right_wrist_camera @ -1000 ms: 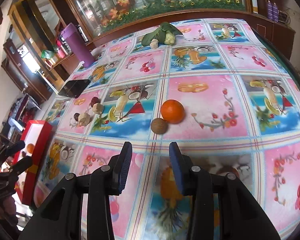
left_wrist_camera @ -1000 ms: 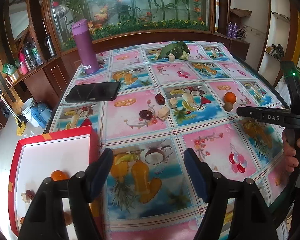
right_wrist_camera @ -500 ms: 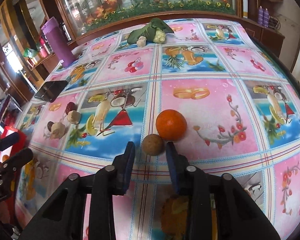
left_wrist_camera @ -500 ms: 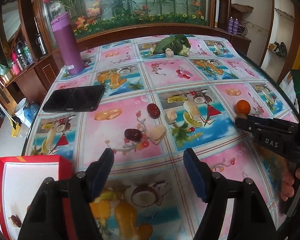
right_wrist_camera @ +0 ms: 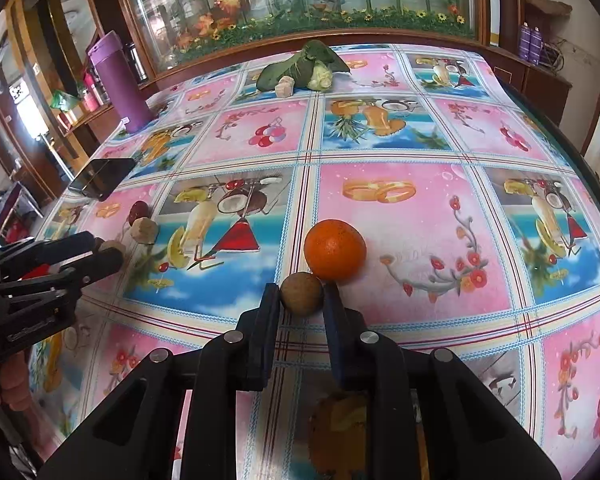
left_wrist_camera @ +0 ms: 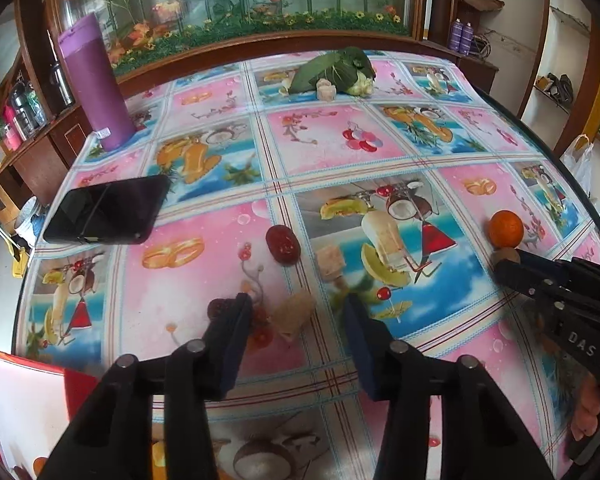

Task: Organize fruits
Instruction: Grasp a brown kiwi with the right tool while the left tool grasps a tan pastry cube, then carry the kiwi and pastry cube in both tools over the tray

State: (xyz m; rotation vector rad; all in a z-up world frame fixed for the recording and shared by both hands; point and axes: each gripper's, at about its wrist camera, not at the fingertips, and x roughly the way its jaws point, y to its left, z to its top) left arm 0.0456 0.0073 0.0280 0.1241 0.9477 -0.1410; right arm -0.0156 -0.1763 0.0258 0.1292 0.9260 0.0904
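Observation:
My right gripper (right_wrist_camera: 301,294) is open, its fingers on either side of a small round brown fruit (right_wrist_camera: 302,293) that sits on the tablecloth and touches an orange (right_wrist_camera: 335,249) just behind it. My left gripper (left_wrist_camera: 298,312) is open and low over the table, with a tan chunk of fruit (left_wrist_camera: 295,314) between its fingers. A dark red date (left_wrist_camera: 217,307) lies by its left finger. Another red date (left_wrist_camera: 283,244) and a pale cube (left_wrist_camera: 331,262) lie further ahead. A red-rimmed white tray (left_wrist_camera: 24,400) with small fruits is at lower left.
A black phone (left_wrist_camera: 108,210) lies at the left. A tall purple bottle (left_wrist_camera: 97,84) stands at the far left corner. Green leaves with a pale vegetable (left_wrist_camera: 336,70) lie at the far edge. The table edge curves on the right.
Both grippers moved forward and down. The right one came to straddle the brown fruit. The left one reached the tan chunk, and the tray slid mostly out of view.

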